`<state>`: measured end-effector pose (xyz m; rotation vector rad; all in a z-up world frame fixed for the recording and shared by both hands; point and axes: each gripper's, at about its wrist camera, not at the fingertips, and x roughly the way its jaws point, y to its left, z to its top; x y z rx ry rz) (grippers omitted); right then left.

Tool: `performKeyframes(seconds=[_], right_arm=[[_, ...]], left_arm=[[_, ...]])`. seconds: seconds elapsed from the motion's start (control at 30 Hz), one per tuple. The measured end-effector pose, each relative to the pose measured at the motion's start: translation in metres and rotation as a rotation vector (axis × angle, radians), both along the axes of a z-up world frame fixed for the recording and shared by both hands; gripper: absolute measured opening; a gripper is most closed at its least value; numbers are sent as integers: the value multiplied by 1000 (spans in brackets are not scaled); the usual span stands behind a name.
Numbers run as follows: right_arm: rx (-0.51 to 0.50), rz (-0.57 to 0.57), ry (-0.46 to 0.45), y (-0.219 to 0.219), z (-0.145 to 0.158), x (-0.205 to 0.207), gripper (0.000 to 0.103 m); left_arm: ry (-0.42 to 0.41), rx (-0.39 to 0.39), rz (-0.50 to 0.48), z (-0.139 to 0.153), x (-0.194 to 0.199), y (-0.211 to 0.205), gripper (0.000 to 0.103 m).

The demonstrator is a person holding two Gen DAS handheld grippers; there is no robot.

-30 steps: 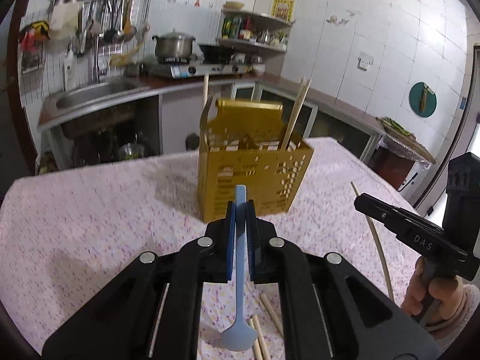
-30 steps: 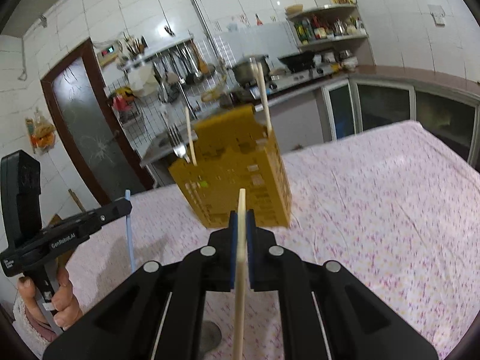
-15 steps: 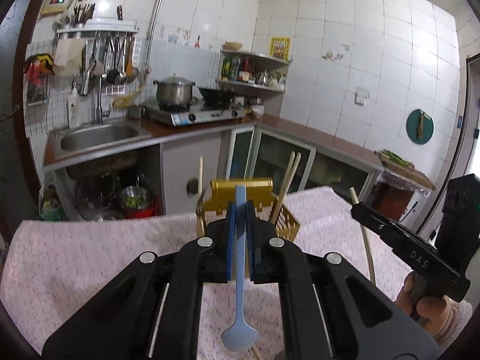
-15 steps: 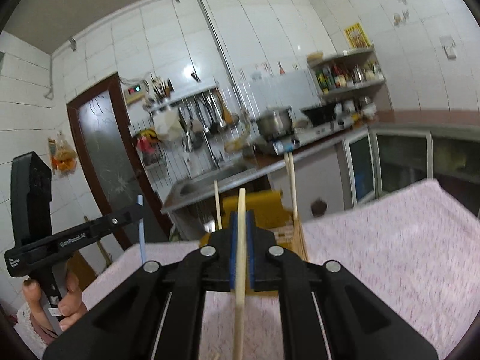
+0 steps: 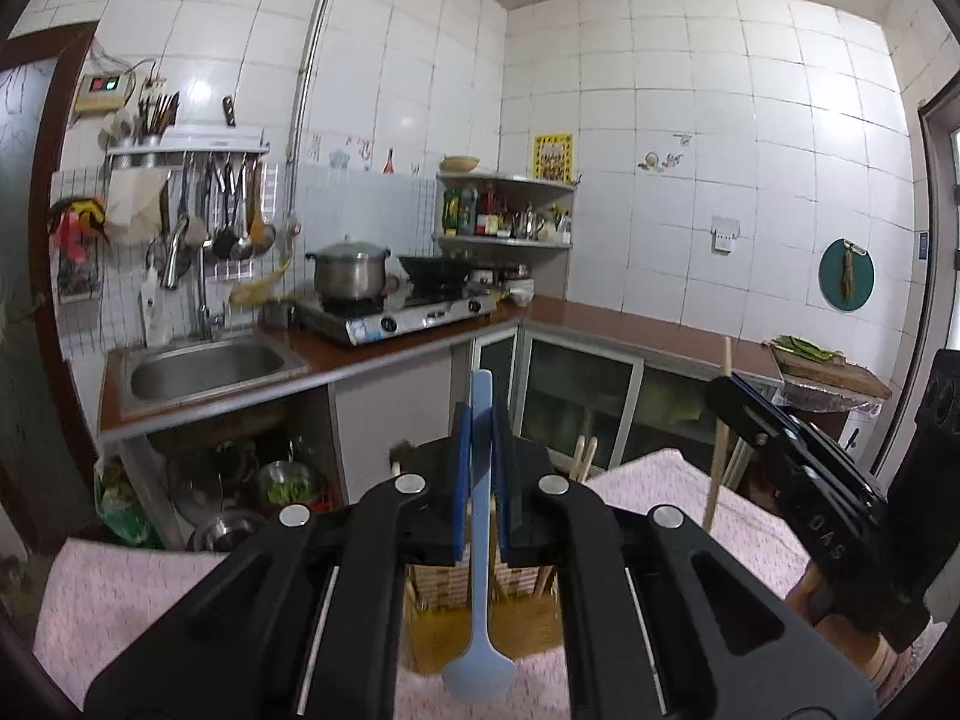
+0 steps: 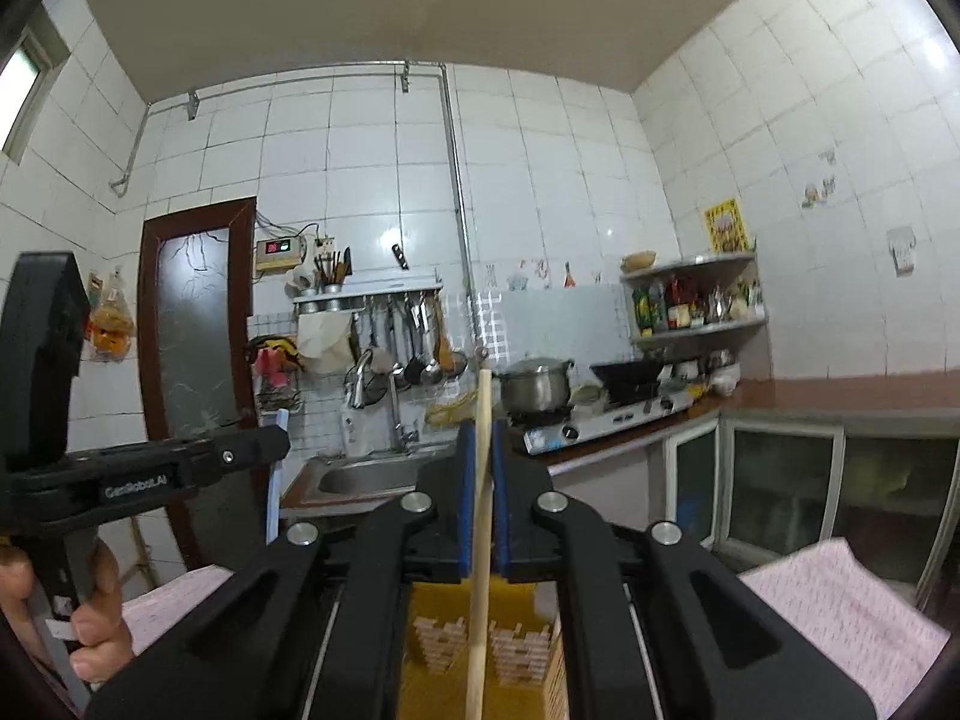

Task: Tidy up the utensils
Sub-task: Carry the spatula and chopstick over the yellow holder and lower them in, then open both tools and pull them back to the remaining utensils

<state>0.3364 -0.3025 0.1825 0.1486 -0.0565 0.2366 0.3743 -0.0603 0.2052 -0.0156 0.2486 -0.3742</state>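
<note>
Blue spoon (image 5: 480, 540) clamped upright in left gripper (image 5: 482, 420), wooden chopstick (image 6: 480, 540) likewise in right gripper (image 6: 482, 438).

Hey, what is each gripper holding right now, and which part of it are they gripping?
The left gripper clamps a blue spoon by its handle, bowl hanging down. The right gripper clamps a wooden chopstick partway along its shaft.
</note>
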Motion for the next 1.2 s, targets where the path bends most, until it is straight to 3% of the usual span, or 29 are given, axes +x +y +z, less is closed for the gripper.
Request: performKeyframes(seconds=[0.27, 0.63, 0.93, 1.2], right_arm=[[37, -70, -46, -3, 24, 54, 6], [16, -92, -4, -3, -38, 96, 6], [-34, -19, 117, -4, -93, 93, 6], [-33, 47, 267, -2, -106, 88, 7]], left_arm=[[-41, -49, 20, 7, 52, -7, 5], [37, -85, 3, -79, 104, -6, 5], [82, -44, 8, -123, 98, -5, 6], [130, -64, 29, -119, 83, 10, 9]])
